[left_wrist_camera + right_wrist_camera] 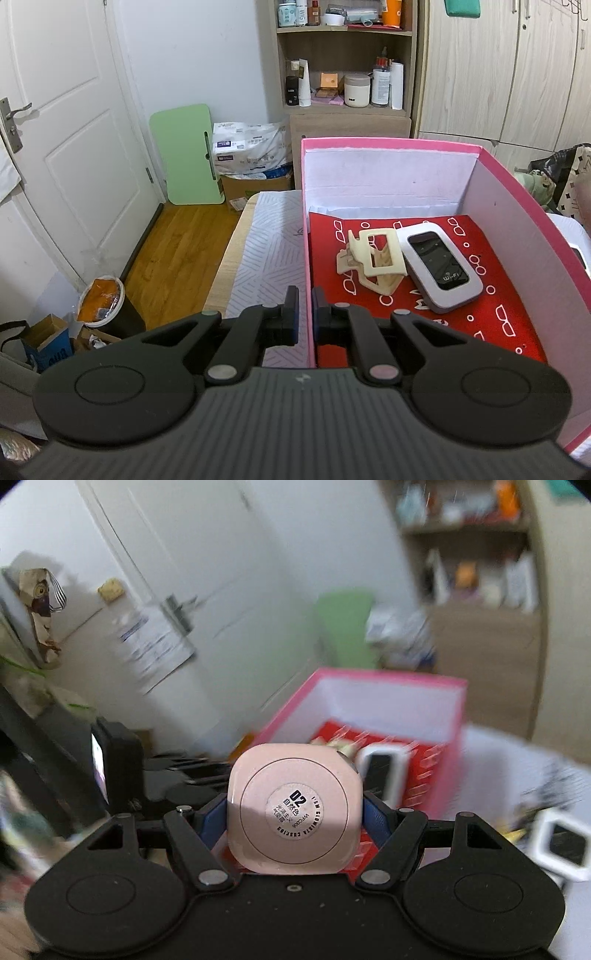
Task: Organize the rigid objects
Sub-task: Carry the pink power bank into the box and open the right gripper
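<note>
So right now my left gripper [305, 314] has its jaws pinched narrow on the near-left wall of the pink box [524, 229], which keeps the thing from skating around on the worktop [236, 254]. My right gripper [295, 812] has its jaws spread wide around a pink compact [294, 808], blue pads [373, 818] pressing its two sides, label facing my camera, and it's up in the air just short of the box. Already inside on the red liner [491, 325] are a cream hair claw [369, 260] and a wifi router [439, 267], touching each other near the middle. From what I can see, the open patch is the near-right part of the liner, so I'd aim there rather than dropping on top of those two. My take: clear the near rim with the compact, come down low before letting go, and set it flat so it doesn't bounce or tip onto the claw. The right view is pretty smeared, so slowing down before going over the rim seems smart. The compact looks smooth and the grip is only on its edges, so no twisting on the way. There's also a white-framed thing [563, 843] off to the right, outside the box, probably next up.
</note>
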`<action>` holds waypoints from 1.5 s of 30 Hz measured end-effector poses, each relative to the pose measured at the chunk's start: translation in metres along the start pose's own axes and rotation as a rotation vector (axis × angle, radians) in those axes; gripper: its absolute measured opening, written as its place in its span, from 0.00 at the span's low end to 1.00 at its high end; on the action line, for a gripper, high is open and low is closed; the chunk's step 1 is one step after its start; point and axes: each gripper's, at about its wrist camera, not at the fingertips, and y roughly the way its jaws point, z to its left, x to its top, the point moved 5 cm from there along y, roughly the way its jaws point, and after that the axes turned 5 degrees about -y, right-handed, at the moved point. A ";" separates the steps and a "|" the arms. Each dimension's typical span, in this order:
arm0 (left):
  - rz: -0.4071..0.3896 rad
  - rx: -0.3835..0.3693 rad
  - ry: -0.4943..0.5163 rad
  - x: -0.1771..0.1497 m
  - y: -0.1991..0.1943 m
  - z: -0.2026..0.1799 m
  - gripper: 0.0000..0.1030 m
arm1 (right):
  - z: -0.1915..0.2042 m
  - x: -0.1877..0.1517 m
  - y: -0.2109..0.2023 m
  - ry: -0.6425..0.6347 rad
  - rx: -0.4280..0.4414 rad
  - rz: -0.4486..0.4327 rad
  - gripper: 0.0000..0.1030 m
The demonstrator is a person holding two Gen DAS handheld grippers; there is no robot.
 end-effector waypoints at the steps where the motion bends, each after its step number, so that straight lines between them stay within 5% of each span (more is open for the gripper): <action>1: -0.002 0.000 0.003 0.000 0.000 0.000 0.08 | 0.000 0.005 0.011 0.015 0.009 0.040 0.76; 10: 0.015 -0.020 -0.001 0.001 0.004 -0.001 0.07 | -0.027 0.021 0.113 0.205 -0.048 0.389 0.76; 15: 0.010 -0.026 -0.007 0.001 0.004 0.000 0.07 | -0.033 0.017 0.147 0.235 -0.113 0.461 0.76; 27: 0.020 -0.055 -0.034 0.000 0.006 0.001 0.07 | -0.030 0.013 0.187 0.315 -0.092 0.539 0.78; 37: 0.045 -0.023 -0.033 0.002 0.011 0.000 0.07 | -0.024 0.027 0.104 0.323 0.042 0.284 0.79; 40: 0.098 -0.015 -0.059 0.002 0.016 0.002 0.09 | -0.013 0.022 0.057 0.204 0.065 0.150 0.79; 45: 0.228 -0.030 -0.049 0.010 0.015 0.002 0.09 | -0.015 -0.006 -0.016 -0.005 -0.019 -0.112 0.80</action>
